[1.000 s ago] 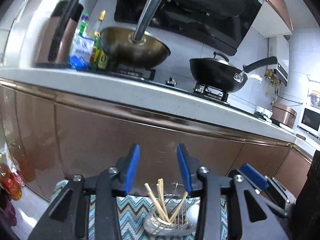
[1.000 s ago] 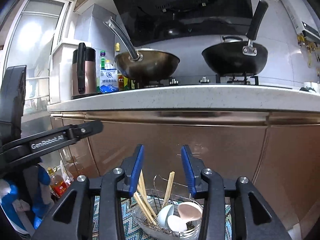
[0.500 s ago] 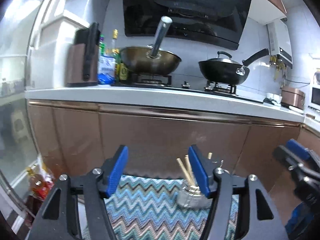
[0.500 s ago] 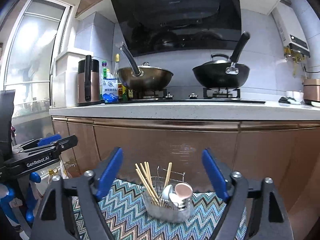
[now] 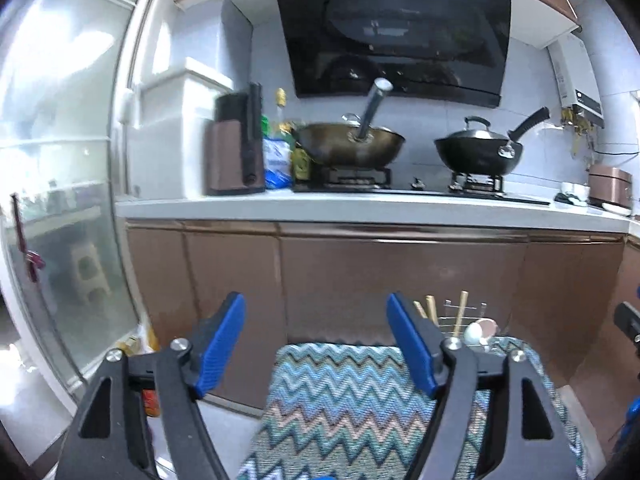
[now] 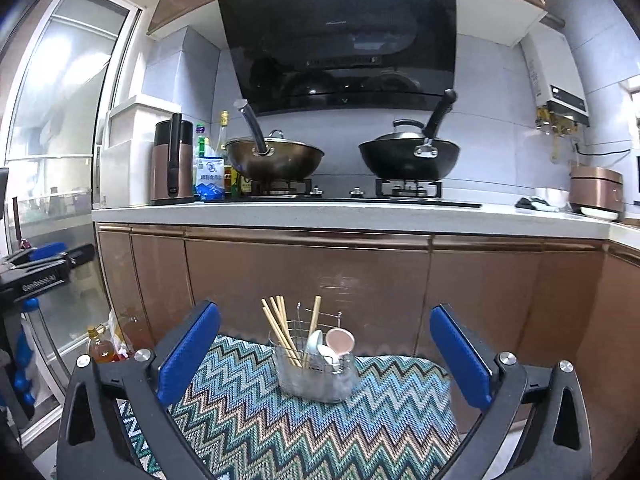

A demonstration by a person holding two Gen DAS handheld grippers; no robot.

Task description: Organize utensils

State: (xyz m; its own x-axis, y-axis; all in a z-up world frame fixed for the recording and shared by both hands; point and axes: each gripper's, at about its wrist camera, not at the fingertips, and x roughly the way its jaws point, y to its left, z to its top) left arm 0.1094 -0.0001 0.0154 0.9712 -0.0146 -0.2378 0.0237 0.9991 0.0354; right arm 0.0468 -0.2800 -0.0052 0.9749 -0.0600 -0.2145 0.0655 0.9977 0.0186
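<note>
A wire utensil holder (image 6: 316,368) stands at the far end of a zigzag-patterned cloth (image 6: 288,420). It holds several wooden chopsticks (image 6: 278,330) and a few spoons (image 6: 338,344). My right gripper (image 6: 324,356) is open and empty, pulled back from the holder, which sits between its blue fingers (image 6: 188,354). My left gripper (image 5: 316,348) is open and empty, to the left of the holder (image 5: 468,328), which shows past its right finger. The left gripper also shows at the left edge of the right wrist view (image 6: 40,272).
Brown cabinet fronts (image 6: 308,276) rise just behind the cloth under a white counter (image 6: 320,214). A bronze wok (image 6: 276,160) and a black wok (image 6: 408,156) sit on the stove. Bottles (image 6: 102,350) stand on the floor at the left by a glass door (image 5: 52,200).
Both grippers have opened wider and pulled back and up from the utensil holder. The left one has swung left, so the holder now lies to its right.
</note>
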